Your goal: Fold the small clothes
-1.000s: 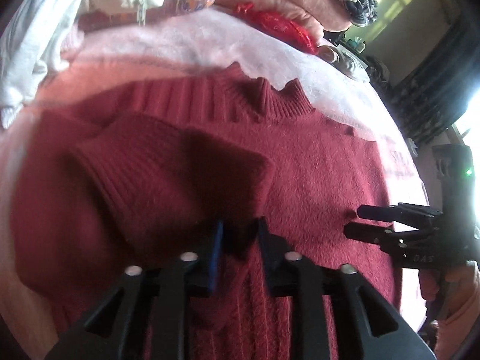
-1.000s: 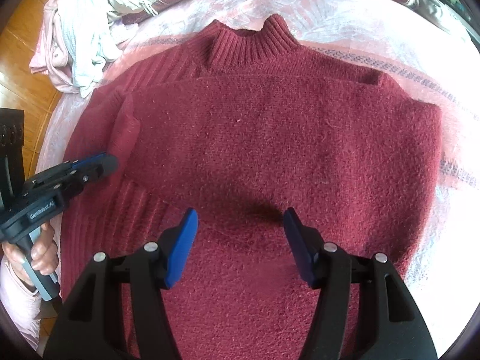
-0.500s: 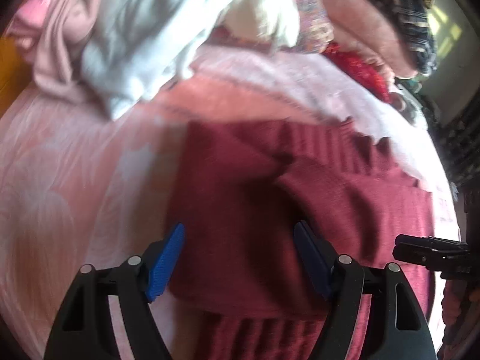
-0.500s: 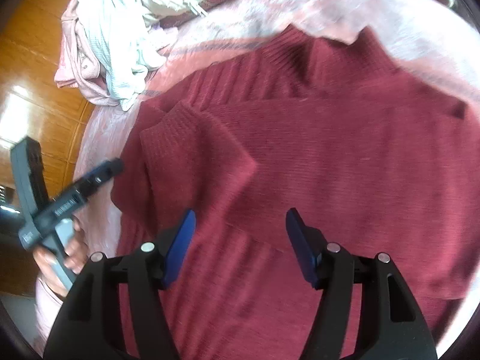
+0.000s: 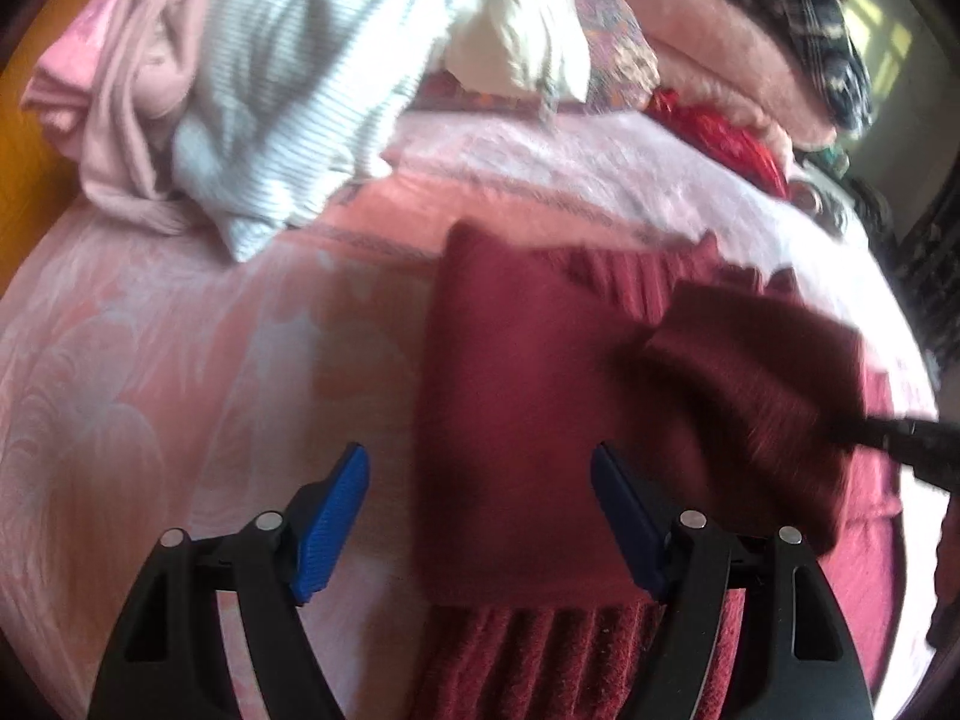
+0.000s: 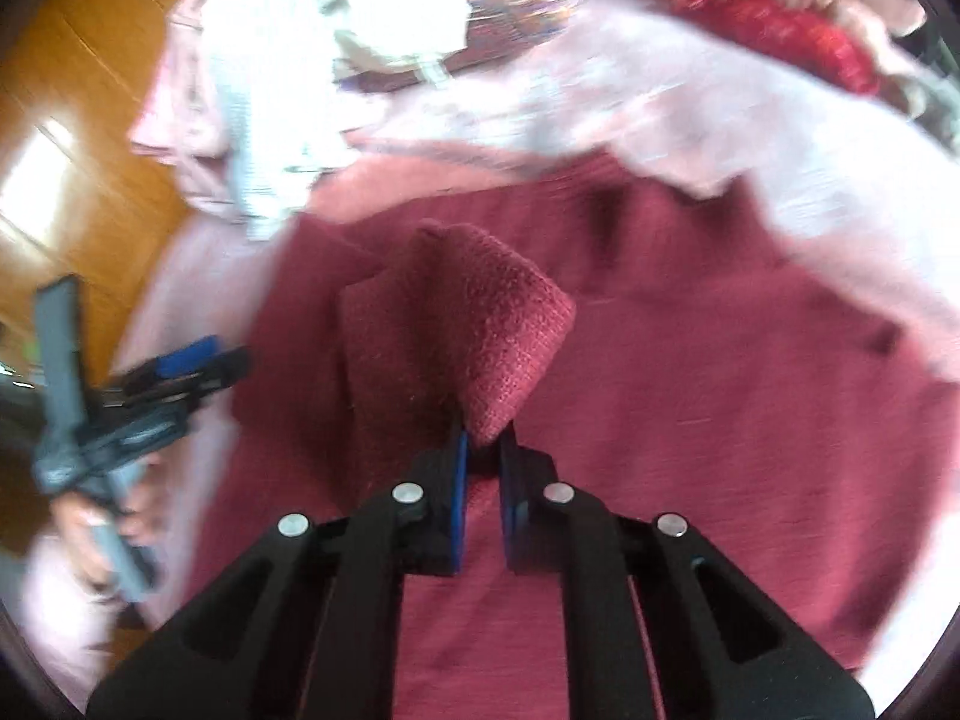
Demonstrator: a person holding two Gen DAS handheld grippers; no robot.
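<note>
Maroon sweater (image 5: 528,396) lies flat on the pink patterned bedspread (image 5: 180,360), with its ribbed collar pointing to the far side and its ribbed hem near my left gripper (image 5: 480,510). My left gripper is released, its blue pads wide apart, one over the bedspread and one over the left edge of the sweater, touching nothing. My right gripper (image 6: 483,474) is clenched on the sleeve (image 6: 480,324) of the sweater, which it holds lifted above the body of the garment; in the left wrist view this sleeve is blurred and covers part of the sweater's chest. Behind the sweater, at the far left corner of the bed, a heap of other clothes is lying: a pale pink garment (image 5: 114,90), a white striped garment (image 5: 288,78) and a cream white cloth (image 5: 522,36). Farther right I see a folded pink blanket (image 5: 720,42), a dark plaid cloth (image 5: 804,6) on top of it, and a bright red cloth (image 5: 720,132) just beside. Wooden floor (image 6: 78,120) shows past the bed's edge.
</note>
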